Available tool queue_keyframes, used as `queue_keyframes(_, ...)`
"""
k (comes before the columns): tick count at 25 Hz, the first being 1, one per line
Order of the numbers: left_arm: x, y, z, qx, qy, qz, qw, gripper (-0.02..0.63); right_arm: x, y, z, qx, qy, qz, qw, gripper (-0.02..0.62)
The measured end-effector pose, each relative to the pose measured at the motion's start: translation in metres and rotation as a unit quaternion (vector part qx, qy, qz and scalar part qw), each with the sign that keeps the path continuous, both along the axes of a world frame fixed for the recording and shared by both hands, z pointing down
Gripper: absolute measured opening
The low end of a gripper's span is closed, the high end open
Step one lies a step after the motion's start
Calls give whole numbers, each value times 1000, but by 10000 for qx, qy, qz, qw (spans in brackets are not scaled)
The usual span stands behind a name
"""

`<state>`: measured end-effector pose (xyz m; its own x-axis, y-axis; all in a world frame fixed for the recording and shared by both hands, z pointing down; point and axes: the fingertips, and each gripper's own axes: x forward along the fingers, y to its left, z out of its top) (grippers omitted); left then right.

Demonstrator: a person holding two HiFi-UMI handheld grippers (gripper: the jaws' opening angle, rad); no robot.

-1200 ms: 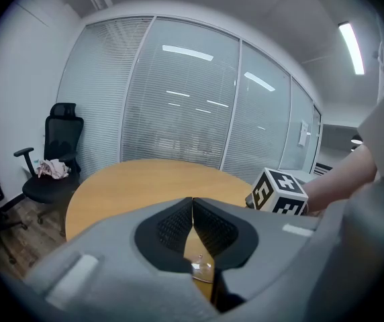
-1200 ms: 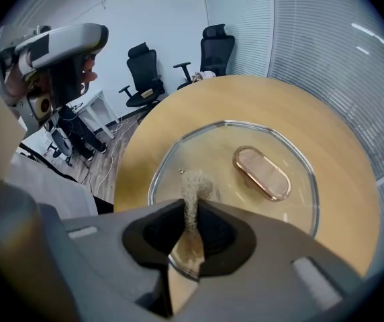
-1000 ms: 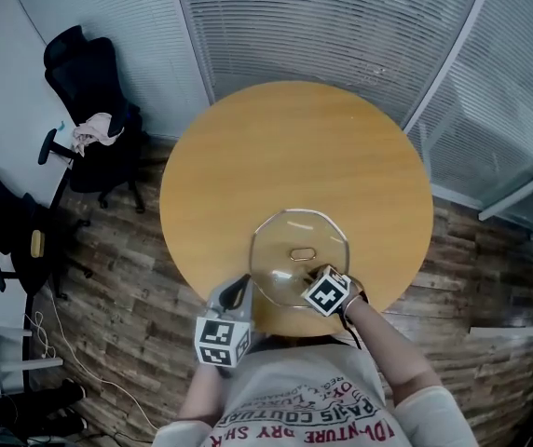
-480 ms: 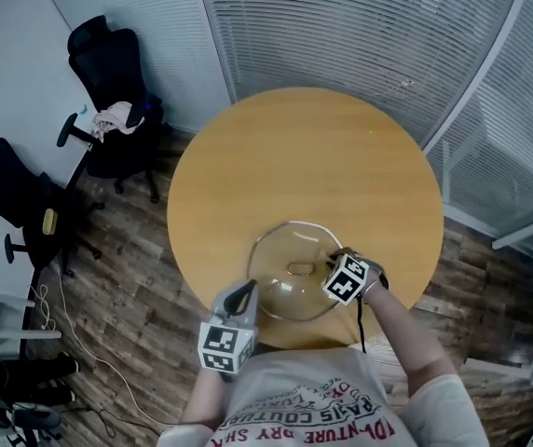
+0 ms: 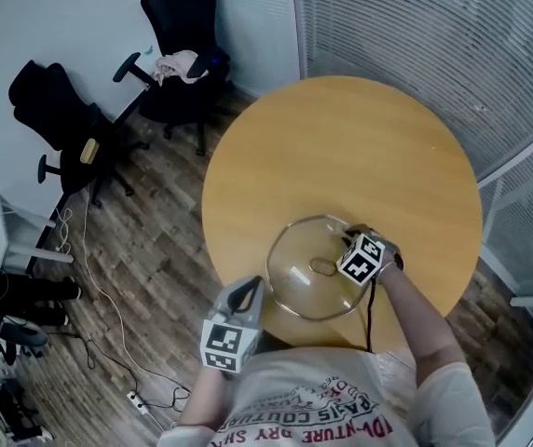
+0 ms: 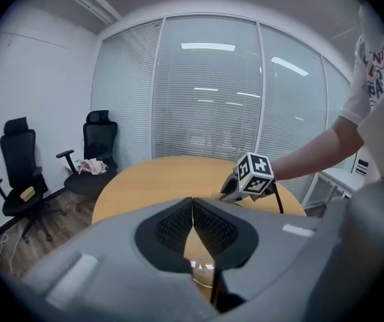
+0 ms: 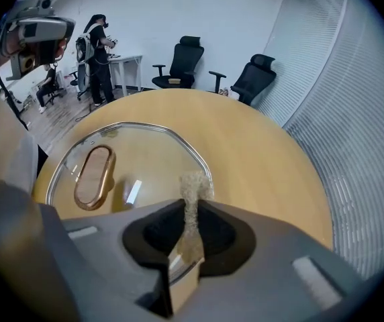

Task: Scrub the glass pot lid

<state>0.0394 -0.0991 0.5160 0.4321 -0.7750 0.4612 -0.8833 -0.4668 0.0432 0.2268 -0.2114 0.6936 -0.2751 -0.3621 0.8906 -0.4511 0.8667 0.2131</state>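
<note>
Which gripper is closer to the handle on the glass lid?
Right. The right gripper, clamping a scrub pad, is over the rim of the glass lid, just beside its handle. The left gripper, shut, hangs outside the lid's near-left rim.

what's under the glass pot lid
Through the glass pot lid only the wooden table shows. The patch beneath the right gripper and its scouring pad is covered, so it cannot be checked.

1. Soft, even indoor light; ceiling strip lamps reflect in the glass wall (image 6: 205, 99) beyond the left gripper (image 6: 193, 201).
2. A white glint lies on the glass pot lid (image 7: 145, 156) ahead of the right gripper (image 7: 190, 205).
3. Both gripper views bulge, with black corners.
4. The scouring pad (image 7: 193, 181) in the right gripper's jaws looks blurred, as do the gripper bodies.
</note>
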Motion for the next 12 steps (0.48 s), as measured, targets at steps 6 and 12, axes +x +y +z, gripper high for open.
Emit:
queue_keyframes(6, -10, 0, -3, 72, -107, -355, 9993, 9, -8, -8, 15, -72, 59, -302, 9995, 57)
queue_keyframes(12, -10, 0, -4, 105, -89, -547, 9984, 9, -2, -4, 17, -23, -58, -293, 9996, 57)
